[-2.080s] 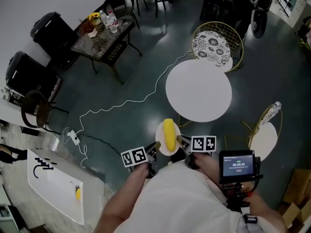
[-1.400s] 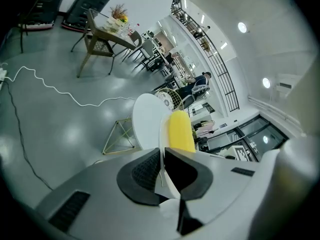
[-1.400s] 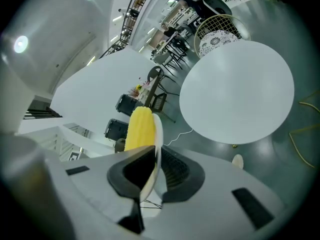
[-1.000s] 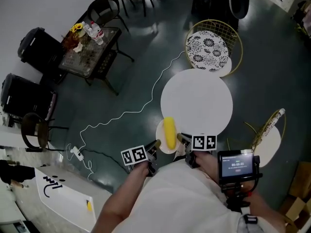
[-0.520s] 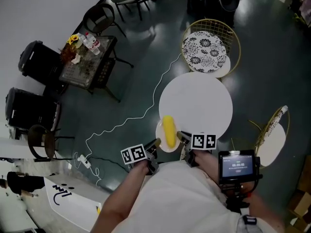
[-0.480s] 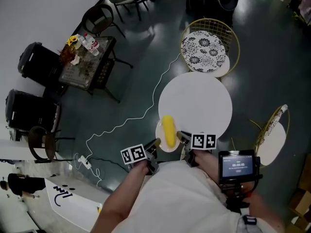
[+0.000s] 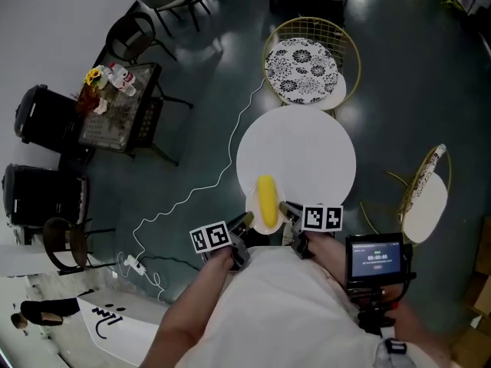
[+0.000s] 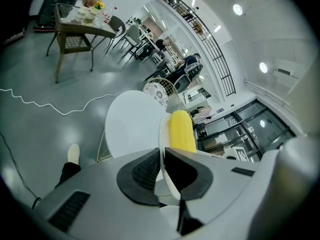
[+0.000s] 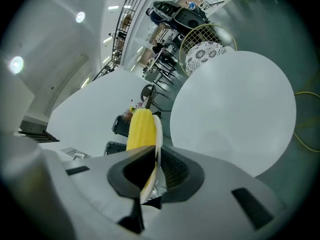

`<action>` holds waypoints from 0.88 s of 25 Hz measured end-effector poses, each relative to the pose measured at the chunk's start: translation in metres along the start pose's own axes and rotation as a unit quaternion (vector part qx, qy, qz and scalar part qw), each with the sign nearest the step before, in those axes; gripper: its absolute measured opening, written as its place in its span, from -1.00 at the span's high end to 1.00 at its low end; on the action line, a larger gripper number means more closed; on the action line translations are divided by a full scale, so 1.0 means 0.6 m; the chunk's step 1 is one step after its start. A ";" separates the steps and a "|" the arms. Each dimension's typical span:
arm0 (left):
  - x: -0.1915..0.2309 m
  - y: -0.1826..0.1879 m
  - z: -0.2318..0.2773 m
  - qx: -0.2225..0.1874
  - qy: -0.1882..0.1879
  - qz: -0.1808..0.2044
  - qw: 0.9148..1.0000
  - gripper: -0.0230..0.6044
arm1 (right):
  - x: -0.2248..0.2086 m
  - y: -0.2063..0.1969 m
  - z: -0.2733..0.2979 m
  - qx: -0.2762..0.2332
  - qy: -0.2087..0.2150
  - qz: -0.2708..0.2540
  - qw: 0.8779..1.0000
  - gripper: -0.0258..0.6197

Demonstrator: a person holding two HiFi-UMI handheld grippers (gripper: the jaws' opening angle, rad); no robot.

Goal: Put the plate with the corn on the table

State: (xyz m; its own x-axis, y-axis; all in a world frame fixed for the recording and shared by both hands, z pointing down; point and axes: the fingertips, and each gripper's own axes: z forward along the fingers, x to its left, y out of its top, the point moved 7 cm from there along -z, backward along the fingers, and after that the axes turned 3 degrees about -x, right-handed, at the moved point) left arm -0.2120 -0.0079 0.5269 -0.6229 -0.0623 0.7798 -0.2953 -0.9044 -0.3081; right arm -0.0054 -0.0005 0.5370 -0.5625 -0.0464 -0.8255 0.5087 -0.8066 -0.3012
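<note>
A small white plate (image 7: 254,215) carrying a yellow corn cob (image 7: 266,198) hangs at the near edge of the round white table (image 7: 307,148). My left gripper (image 7: 244,223) is shut on the plate's left rim and my right gripper (image 7: 287,210) is shut on its right rim. In the left gripper view the plate (image 8: 164,134) stands edge-on between the jaws with the corn (image 8: 181,130) to its right and the table (image 8: 131,129) beyond. In the right gripper view the plate rim (image 9: 158,134) sits in the jaws, corn (image 9: 140,129) to its left, table (image 9: 235,114) ahead.
A gold wire chair with a patterned cushion (image 7: 301,60) stands beyond the table, another gold chair (image 7: 424,198) at its right. A dark side table with bottles and flowers (image 7: 115,102) is far left. A white cable (image 7: 192,198) snakes over the grey floor.
The round table has come closer under the plate; the plate with the corn now overlaps the table's near edge. Both grippers keep hold of the rim.
</note>
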 end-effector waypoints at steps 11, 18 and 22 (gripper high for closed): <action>0.002 0.052 0.057 0.055 -0.019 0.033 0.998 0.82 | -0.023 0.030 0.009 -0.034 -0.029 0.025 0.999 0.79; 0.021 0.096 0.094 0.081 -0.028 0.036 0.996 0.82 | -0.034 0.060 0.042 -0.046 -0.044 0.031 0.997 0.79; 0.036 0.138 0.106 0.089 -0.025 0.047 0.995 0.82 | -0.029 0.084 0.079 -0.042 -0.044 0.026 0.998 0.79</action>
State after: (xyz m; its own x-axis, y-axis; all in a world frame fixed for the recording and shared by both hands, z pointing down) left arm -0.2039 -0.1112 0.5528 -0.6030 -0.1663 0.7802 -0.1029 -0.9536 -0.2828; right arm -0.0012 -0.0682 0.5587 -0.5865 -0.1419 -0.7974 0.5897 -0.7497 -0.3003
